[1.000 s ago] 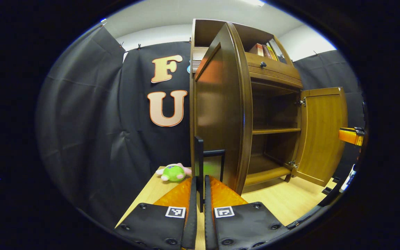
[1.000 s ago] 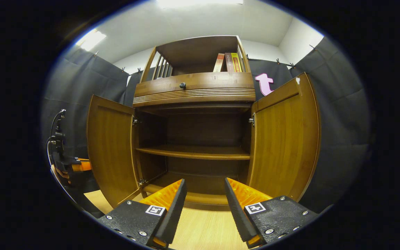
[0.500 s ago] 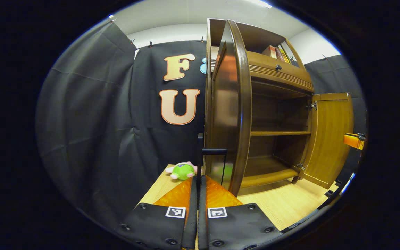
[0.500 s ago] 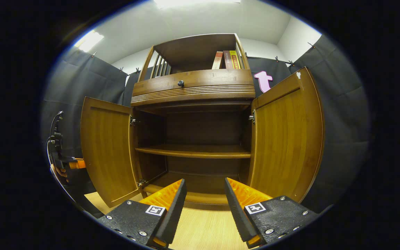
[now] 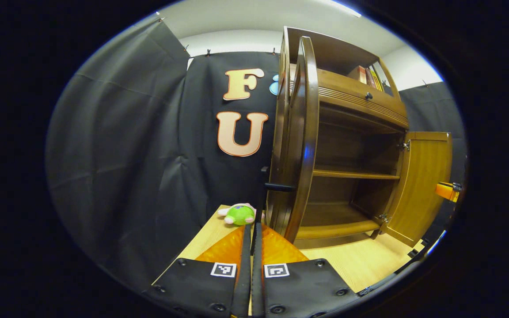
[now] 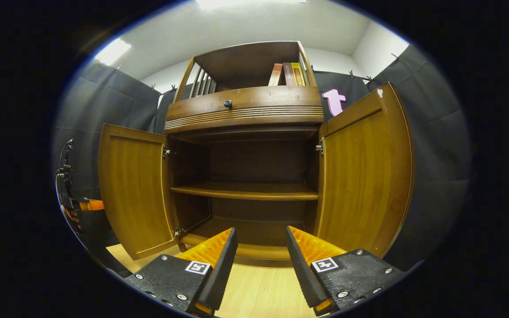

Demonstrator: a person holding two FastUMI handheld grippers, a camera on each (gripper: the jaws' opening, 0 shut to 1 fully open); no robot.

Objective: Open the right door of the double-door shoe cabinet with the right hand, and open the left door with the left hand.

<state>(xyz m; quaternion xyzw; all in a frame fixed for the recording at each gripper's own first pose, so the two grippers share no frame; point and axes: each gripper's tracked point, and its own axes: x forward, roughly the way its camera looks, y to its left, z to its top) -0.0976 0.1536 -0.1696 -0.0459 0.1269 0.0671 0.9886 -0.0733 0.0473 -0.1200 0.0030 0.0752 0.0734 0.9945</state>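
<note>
The wooden shoe cabinet [image 6: 245, 110] stands with both doors swung out. In the right gripper view, the left door [image 6: 133, 194] and the right door [image 6: 362, 176] flank the bare inner shelf [image 6: 243, 191]. My right gripper [image 6: 260, 234] is open in front of the cabinet's bottom, touching nothing. In the left gripper view, the left door [image 5: 301, 145] is seen edge-on. My left gripper [image 5: 251, 227] is shut on its thin black handle [image 5: 278, 187]. The right door [image 5: 422, 185] hangs open farther off. The left gripper [image 6: 89, 204] and its hand show beyond the left door.
A green plush toy [image 5: 240, 214] lies on the wooden floor [image 5: 360, 265] beside the cabinet's left side. Books [image 6: 287, 74] stand in the top shelf above a drawer with a dark knob [image 6: 228, 104]. Black cloth walls close in on both sides.
The left door has swung farther open with my left gripper holding its handle; it now looks edge-on. The right gripper and right door have hardly moved.
</note>
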